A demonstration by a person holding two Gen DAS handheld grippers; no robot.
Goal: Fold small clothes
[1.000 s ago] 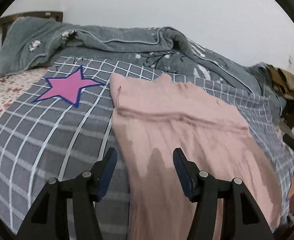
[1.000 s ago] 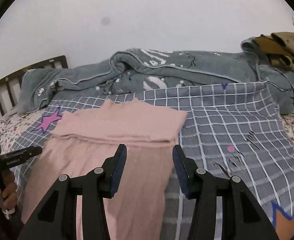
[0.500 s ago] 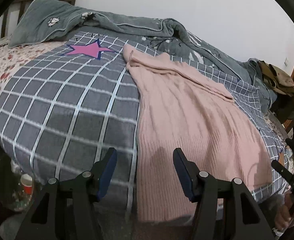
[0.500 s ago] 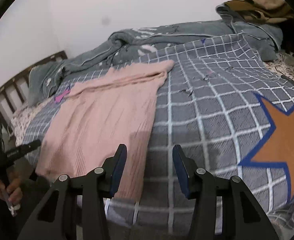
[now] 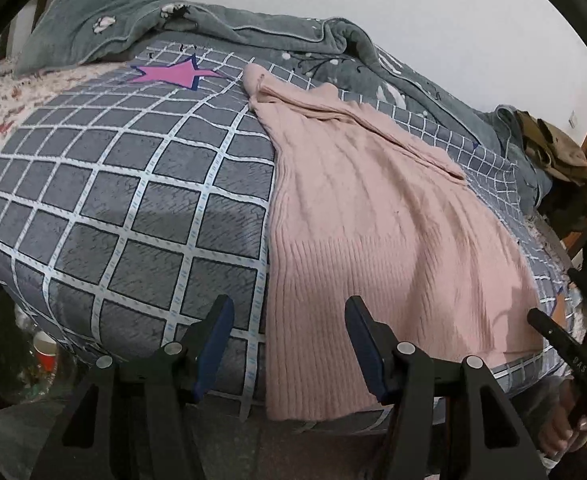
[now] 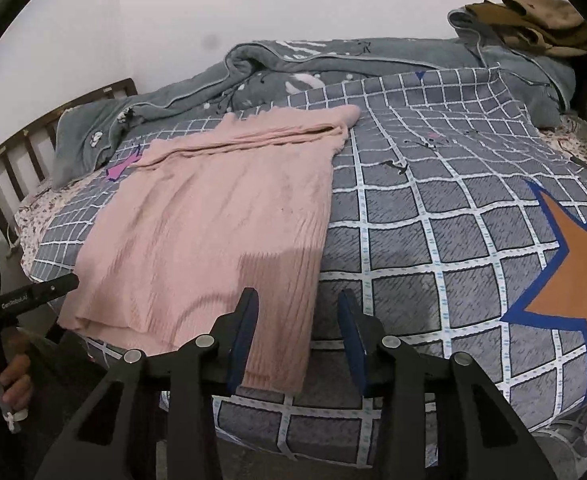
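Grey checked cloth with white lines covers the bed, and every place below is given from the pink sweater lying flat on it. A rumpled grey quilt is heaped beyond the sweater's far, folded-over end, against the wall. The sweater's near hem hangs just over the bed's front edge. A brown bundle of clothes sits on the quilt, well off past the sweater's far right corner. An orange star is printed on the cover right of the sweater, and a pink star by its far left corner. The left tongs stand half wide and empty over the hem's left corner. The right tongs are closing, pads not pressing, over the hem's right corner.
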